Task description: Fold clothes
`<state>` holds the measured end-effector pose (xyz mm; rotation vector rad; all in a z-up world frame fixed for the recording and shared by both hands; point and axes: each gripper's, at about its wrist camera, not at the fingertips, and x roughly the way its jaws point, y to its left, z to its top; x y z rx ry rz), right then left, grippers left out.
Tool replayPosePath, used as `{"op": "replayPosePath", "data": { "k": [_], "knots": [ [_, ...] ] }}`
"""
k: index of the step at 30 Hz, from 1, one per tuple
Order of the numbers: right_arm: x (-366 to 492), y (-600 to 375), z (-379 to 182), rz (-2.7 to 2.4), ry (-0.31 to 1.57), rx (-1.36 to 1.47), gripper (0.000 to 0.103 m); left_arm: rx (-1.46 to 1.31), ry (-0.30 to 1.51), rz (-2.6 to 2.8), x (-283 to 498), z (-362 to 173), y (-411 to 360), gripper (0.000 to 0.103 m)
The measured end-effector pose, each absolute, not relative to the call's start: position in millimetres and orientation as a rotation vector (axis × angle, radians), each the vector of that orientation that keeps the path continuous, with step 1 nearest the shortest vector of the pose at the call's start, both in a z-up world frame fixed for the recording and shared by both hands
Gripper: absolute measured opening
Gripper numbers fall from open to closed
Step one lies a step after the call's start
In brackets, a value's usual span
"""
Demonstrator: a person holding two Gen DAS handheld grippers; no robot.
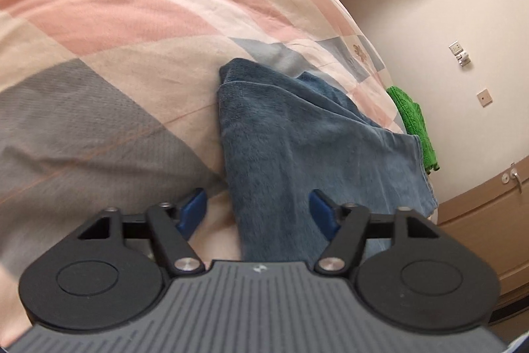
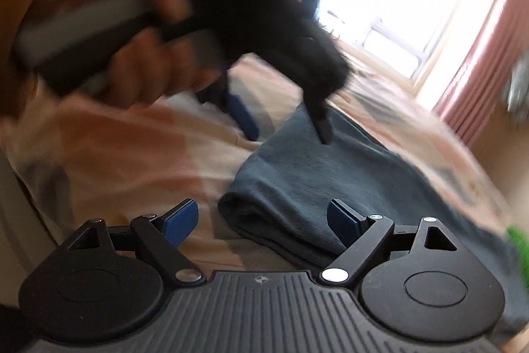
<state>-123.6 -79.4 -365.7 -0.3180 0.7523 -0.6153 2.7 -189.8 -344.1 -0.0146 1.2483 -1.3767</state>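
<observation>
A dark blue-grey cloth (image 1: 297, 148) lies folded on a bed with a pink, grey and cream checked sheet (image 1: 115, 38). My left gripper (image 1: 258, 210) hovers over the cloth's near left edge with its blue pads (image 1: 193, 210) apart; the edge runs between them untouched. In the right wrist view the cloth (image 2: 314, 174) shows a rolled fold at its near corner. My right gripper (image 2: 263, 222) stands open around that corner without pressing on it. Further back a blurred hand (image 2: 142, 68) holds the left gripper (image 2: 281, 121), one finger over the cloth's far edge.
A bright green cloth (image 1: 416, 128) lies at the bed's right edge beside the blue one. Beyond it are a cream wall and a wooden cabinet (image 1: 489, 220). A window (image 2: 413, 5) with pink curtains (image 2: 479, 81) stands past the bed.
</observation>
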Motion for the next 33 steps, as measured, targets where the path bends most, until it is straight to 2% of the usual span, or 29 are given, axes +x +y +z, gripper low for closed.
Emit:
{"op": "replayPosePath", "data": {
  "k": [3,6,9,11,14,15,16,17,19,20,22,25,27,31,33],
  "knots": [
    [-117.9,-74.6,-382.0,-0.681,0.745,-0.468,0.078,-0.061,1.302,-1.392,7.8,-348.3,-197.5,0.019],
    [-115.4,-72.7,-385.5,-0.712,0.725,-0.54,0.069,-0.109,1.266,-1.436,6.5,-335.5,-192.1,0.01],
    [-114.4,-69.1,-384.5,-0.728,0.685,-0.584,0.05,-0.159,1.249,-1.456,6.7,-328.7,-186.6,0.01],
    [-112.6,-69.0,-385.1,-0.75,0.662,-0.599,0.048,-0.154,1.282,-1.42,8.6,-336.2,-190.9,0.012],
    [-102.8,-76.7,-396.6,-0.745,0.722,-0.637,0.048,-0.172,1.359,-1.348,15.7,-357.9,-197.1,0.02],
    [-100.6,-78.2,-402.3,-0.735,0.733,-0.664,0.047,-0.199,1.376,-1.34,18.7,-361.0,-196.5,0.02],
    [-100.1,-77.9,-405.4,-0.718,0.734,-0.686,0.04,-0.222,1.388,-1.329,20.0,-360.4,-195.2,0.019],
    [-100.3,-77.2,-407.2,-0.698,0.733,-0.701,0.035,-0.23,1.378,-1.328,18.4,-354.8,-194.1,0.011],
    [-105.2,-76.1,-404.8,-0.687,0.71,-0.717,0.021,-0.192,1.298,-1.349,8.7,-331.2,-193.8,0.011],
    [-109.1,-76.8,-399.9,-0.69,0.685,-0.707,0.02,-0.175,1.255,-1.367,2.8,-318.3,-194.5,0.011],
    [-120.8,-81.5,-379.2,-0.7,0.607,-0.639,0.018,-0.175,1.194,-1.418,-7.7,-293.3,-196.8,0.012],
    [-148.2,-103.2,-329.7,-0.708,0.469,-0.379,0.017,-0.183,1.11,-1.498,-26.6,-256.7,-204.6,0.02],
    [-176.3,-132.4,-293.5,-0.703,0.366,-0.129,0.017,-0.193,1.048,-1.558,-45.8,-231.7,-215.9,0.03],
    [-250.2,-199.5,-249.3,-0.721,0.154,0.297,0.016,-0.218,0.875,-1.737,-94.1,-179.5,-237.1,0.03],
    [-292.7,-235.6,-241.3,-0.749,0.057,0.472,0.016,-0.188,0.787,-1.817,-120.8,-160.2,-247.2,0.035]
  ]
}}
